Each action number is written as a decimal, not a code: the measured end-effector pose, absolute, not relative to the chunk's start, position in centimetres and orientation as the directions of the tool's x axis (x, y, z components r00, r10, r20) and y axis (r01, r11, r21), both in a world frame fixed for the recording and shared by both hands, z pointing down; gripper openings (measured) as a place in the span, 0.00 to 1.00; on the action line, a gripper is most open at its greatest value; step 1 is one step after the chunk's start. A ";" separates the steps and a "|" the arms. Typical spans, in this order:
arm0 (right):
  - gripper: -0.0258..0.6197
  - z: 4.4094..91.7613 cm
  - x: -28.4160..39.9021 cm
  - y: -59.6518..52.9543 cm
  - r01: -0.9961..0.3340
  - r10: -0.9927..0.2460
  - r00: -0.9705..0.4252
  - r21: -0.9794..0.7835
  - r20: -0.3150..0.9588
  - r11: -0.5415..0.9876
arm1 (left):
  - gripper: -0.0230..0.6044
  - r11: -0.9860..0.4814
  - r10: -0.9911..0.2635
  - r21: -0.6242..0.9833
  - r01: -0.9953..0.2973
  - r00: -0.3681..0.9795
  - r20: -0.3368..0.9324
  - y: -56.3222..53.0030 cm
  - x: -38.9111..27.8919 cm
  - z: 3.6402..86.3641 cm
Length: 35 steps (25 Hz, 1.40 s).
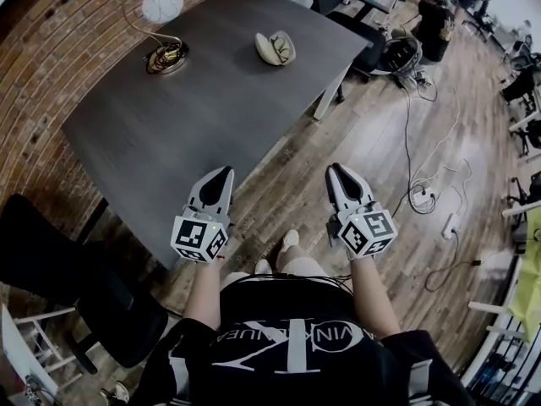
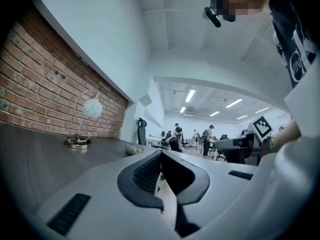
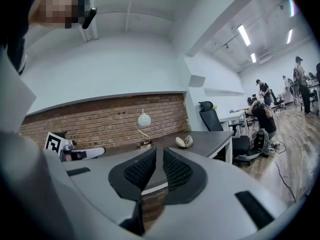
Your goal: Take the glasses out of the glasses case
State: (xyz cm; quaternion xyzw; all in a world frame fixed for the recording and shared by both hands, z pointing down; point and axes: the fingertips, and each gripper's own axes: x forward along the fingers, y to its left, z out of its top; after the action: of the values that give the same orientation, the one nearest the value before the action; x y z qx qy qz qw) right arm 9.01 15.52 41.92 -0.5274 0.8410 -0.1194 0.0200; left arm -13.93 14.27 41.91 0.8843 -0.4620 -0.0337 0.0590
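Observation:
A cream glasses case (image 1: 275, 47) lies open on the far part of the dark table (image 1: 169, 134), with what looks like glasses inside. It shows small in the left gripper view (image 2: 134, 149) and the right gripper view (image 3: 184, 142). My left gripper (image 1: 225, 172) is held above the table's near edge, jaws together and empty (image 2: 161, 153). My right gripper (image 1: 335, 169) hangs over the wooden floor beside the table, jaws closed on nothing (image 3: 159, 150). Both point toward the case from well short of it.
A lamp with a white globe and coiled brass base (image 1: 163, 24) stands on the table's far left by the brick wall. A black office chair (image 1: 76, 277) sits at my left, another (image 1: 359, 24) beyond the table. Cables and a power strip (image 1: 427, 194) lie on the floor to the right.

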 end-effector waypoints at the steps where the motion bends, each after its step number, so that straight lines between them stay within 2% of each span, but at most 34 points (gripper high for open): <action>1: 0.10 42.0 8.9 15.1 -0.880 -0.890 -0.446 -0.225 0.092 0.418 | 0.06 -0.563 -0.823 0.139 -0.815 0.568 -0.003 14.0 -14.0 42.1; 11: 0.10 44.0 8.3 7.1 -0.855 -0.867 -0.488 -0.254 0.100 0.452 | 0.06 -0.507 -0.858 0.126 -0.853 0.513 0.023 7.3 -15.0 43.0; 18: 0.19 45.0 9.3 -0.3 -0.831 -0.844 -0.523 -0.291 0.120 0.474 | 0.06 -0.490 -0.866 0.128 -0.862 0.498 0.036 0.7 -13.3 43.0; 35: 0.22 46.6 9.1 -12.1 -0.781 -0.791 -0.592 -0.350 0.153 0.517 | 0.06 -0.438 -0.888 0.132 -0.889 0.451 0.092 -9.7 -12.4 44.4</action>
State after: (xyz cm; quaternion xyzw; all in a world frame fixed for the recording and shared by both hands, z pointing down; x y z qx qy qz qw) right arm 9.05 -12.09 46.62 -0.4515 0.8707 -0.1944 0.0128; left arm -12.39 -9.66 44.36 0.8479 -0.5239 0.0043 0.0806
